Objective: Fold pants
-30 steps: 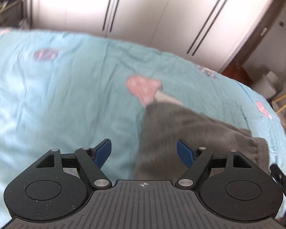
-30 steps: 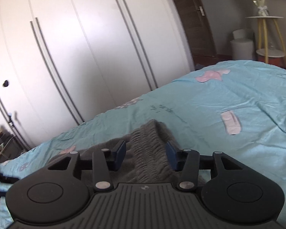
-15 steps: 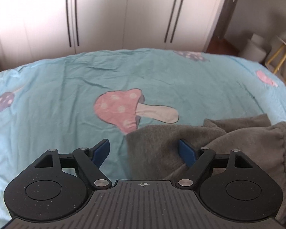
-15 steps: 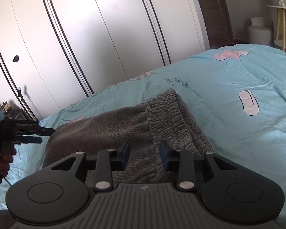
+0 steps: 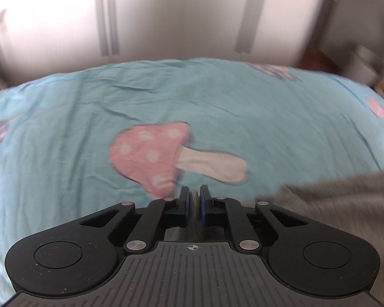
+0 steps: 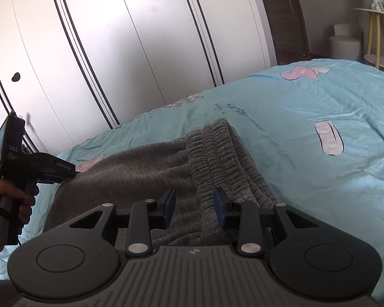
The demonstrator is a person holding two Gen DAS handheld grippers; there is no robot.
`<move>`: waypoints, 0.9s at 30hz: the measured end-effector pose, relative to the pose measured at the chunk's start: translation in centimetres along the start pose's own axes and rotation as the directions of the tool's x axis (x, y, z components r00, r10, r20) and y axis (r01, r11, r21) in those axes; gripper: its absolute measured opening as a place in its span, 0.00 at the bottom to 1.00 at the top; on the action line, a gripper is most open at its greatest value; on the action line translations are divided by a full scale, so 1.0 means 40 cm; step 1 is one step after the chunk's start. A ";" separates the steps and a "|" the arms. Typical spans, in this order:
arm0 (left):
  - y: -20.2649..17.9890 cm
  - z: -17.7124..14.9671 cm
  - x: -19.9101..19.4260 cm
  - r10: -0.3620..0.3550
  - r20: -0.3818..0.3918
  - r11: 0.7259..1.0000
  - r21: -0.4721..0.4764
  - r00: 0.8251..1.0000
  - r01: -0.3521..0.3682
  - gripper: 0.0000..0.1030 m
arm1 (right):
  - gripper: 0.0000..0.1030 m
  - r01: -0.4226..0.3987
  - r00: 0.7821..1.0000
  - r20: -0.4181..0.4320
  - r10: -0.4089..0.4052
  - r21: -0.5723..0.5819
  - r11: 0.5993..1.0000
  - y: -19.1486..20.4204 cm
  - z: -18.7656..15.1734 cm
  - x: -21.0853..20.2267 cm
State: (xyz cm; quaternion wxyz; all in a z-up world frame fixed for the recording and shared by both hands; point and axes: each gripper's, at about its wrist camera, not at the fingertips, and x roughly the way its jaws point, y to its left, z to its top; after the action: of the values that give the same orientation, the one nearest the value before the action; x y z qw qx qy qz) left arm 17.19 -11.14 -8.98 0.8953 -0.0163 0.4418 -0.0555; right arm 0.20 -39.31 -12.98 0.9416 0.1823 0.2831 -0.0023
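Grey pants (image 6: 146, 168) lie on the light blue bedsheet (image 6: 307, 117), their ribbed waistband (image 6: 217, 148) bunched toward the far side. My left gripper (image 5: 194, 199) is shut on an edge of the pants; grey fabric shows between its blue pads and spreads to the right (image 5: 332, 199). In the right wrist view the left gripper (image 6: 61, 176) grips the pants' left edge. My right gripper (image 6: 194, 207) is open, its blue fingers astride the fabric just below the waistband.
The sheet carries a pink mushroom print (image 5: 153, 153) just ahead of the left gripper. White wardrobe doors (image 6: 115, 51) stand behind the bed. A dark door (image 6: 281, 12), a white bin (image 6: 345, 43) and a wooden stand (image 6: 379, 33) are at the right.
The left gripper has closed from wide open onto the pants' edge and shifted left over the mushroom print. The right gripper stays open and has moved in closer over the waistband.
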 end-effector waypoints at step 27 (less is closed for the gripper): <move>0.014 -0.041 -0.068 -0.111 -0.065 0.960 0.251 0.992 0.124 0.73 | 0.31 0.009 1.000 0.006 -0.009 -0.011 1.000 0.009 -0.004 -0.009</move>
State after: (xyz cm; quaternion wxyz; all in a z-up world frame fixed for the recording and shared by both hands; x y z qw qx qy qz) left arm 14.30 -10.25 -7.88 0.8738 0.0737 0.4515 -0.1649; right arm -0.14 -38.94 -12.80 0.9434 0.1758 0.2811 -0.0055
